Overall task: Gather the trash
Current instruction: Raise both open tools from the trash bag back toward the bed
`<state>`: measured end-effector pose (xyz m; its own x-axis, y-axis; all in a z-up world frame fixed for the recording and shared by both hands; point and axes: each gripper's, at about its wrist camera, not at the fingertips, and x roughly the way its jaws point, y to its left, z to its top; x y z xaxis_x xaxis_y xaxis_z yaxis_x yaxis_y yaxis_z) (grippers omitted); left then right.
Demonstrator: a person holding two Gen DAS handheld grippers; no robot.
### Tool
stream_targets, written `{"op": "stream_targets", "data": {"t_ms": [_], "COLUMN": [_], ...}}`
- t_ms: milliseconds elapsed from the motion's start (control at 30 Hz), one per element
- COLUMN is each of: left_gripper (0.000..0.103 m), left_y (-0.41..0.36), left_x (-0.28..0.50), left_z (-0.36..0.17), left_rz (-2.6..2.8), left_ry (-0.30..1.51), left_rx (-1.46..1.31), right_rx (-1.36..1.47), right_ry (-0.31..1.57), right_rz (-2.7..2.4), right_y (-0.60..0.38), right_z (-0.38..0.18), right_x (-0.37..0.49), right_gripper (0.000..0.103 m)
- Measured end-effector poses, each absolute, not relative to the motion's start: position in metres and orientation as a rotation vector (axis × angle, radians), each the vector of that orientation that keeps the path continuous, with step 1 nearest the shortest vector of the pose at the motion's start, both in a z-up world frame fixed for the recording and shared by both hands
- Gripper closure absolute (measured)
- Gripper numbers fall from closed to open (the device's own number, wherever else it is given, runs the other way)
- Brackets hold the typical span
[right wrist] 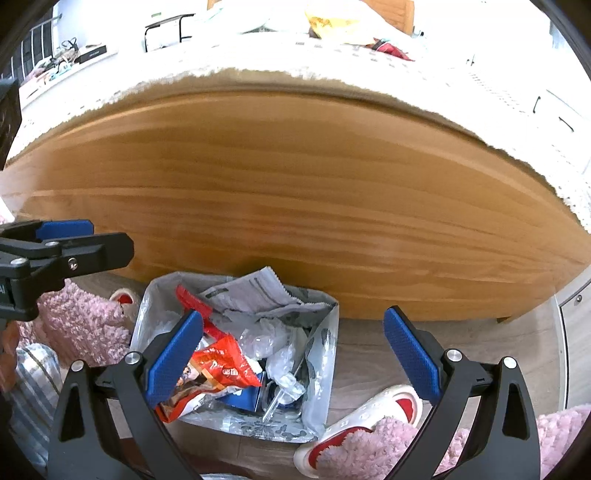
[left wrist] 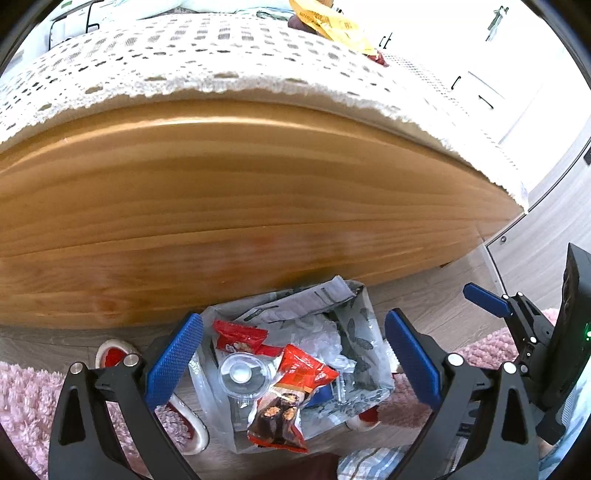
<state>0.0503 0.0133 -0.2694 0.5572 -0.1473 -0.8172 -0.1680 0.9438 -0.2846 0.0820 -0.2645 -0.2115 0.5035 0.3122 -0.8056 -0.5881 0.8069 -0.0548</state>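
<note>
Judging from the contents, collection is well advanced. The bag (left wrist: 295, 354) stands open on the floor against the bed's wooden side board (left wrist: 240, 206), holding red wrappers (left wrist: 291, 391), a clear lid (left wrist: 242, 374), crumpled plastic and paper. The left gripper (left wrist: 293, 354) hovers directly above the bag, fingers (left wrist: 175, 360) spread, holding nothing. The right gripper (right wrist: 293, 358) hangs beside it over the same bag, fingers (right wrist: 173, 360) likewise spread and empty. Remaining: a yellow packet (left wrist: 325, 22) and a red scrap (right wrist: 389, 50) lie on the bedspread (left wrist: 184, 62) near its far edge. Slippers (right wrist: 369, 417) and a pink rug (left wrist: 22, 406) flank the bag.
</note>
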Motion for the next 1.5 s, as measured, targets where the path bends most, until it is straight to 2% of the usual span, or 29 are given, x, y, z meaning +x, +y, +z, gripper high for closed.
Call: {"op": "stream_targets", "data": {"t_ms": [1000, 1500], "left_gripper": [0.007, 0.007], "left_y": [0.012, 0.017], "left_x": [0.037, 0.045], "left_z": [-0.205, -0.169], "left_rz": [-0.006, 0.012], "left_ry": [0.749, 0.607], "left_rx": [-0.283, -0.240], "right_rx": [-0.211, -0.244], "right_ry": [0.671, 0.450], "right_rz": [0.547, 0.512], "right_y": [-0.286, -0.286], "right_z": [-0.152, -0.123], "right_x": [0.081, 0.096], "right_gripper": [0.009, 0.009]}}
